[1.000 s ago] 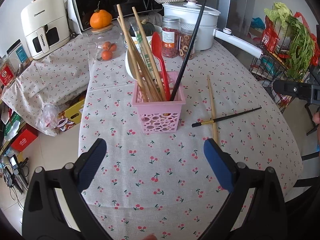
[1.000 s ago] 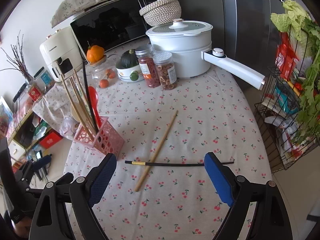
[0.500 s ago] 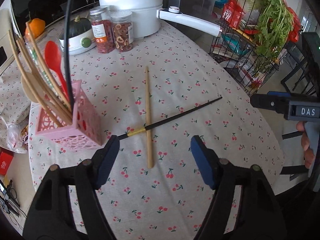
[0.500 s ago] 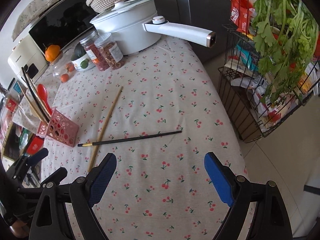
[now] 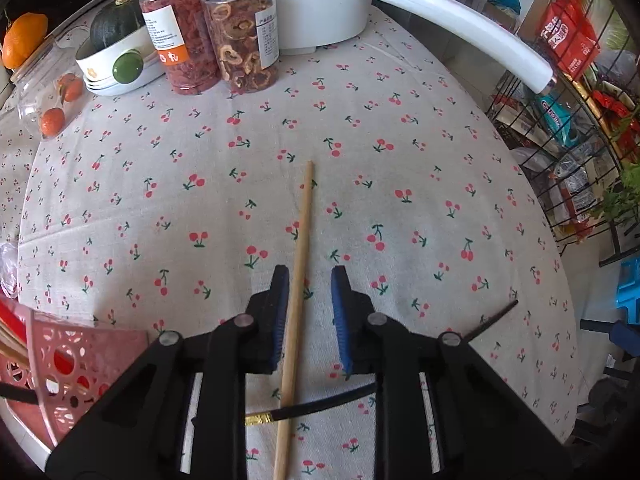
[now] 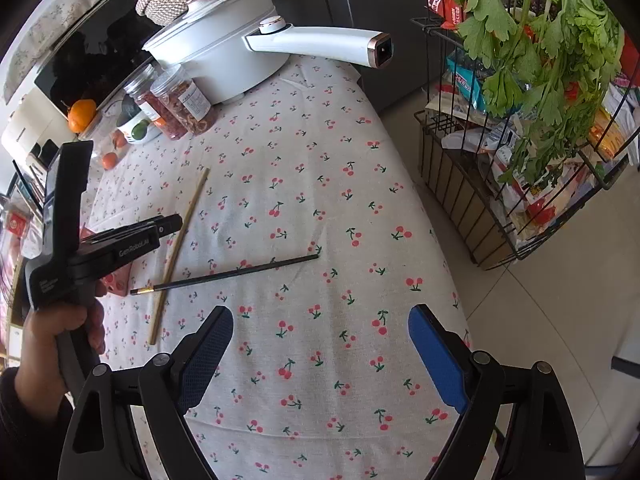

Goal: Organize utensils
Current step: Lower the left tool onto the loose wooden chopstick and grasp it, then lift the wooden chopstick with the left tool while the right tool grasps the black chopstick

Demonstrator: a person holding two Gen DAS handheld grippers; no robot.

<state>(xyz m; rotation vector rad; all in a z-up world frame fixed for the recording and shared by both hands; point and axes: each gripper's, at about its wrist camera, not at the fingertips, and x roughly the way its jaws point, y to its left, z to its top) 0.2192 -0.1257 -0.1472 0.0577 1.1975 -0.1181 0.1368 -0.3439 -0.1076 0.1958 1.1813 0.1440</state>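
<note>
Closing on a bamboo stick

Left gripper (image 5: 308,280) narrowing around round wooden chopstick (image 5: 301,240), pads not yet pressing; slim black chopstick (image 5: 320,404) crossing at six o'clock. Right gripper (image 6: 320,340) wide, empty.

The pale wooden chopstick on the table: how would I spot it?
Start at the big white pot at the back of the cherry-print tablecloth and come toward the near edge. The wooden chopstick lies loose there, crossed with a black chopstick. It is the pale, plain one between the left gripper's closing jaws.

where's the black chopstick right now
Flat on the tablecloth, the black chopstick crosses over the wooden chopstick behind the left gripper, right of the pink basket.
</note>
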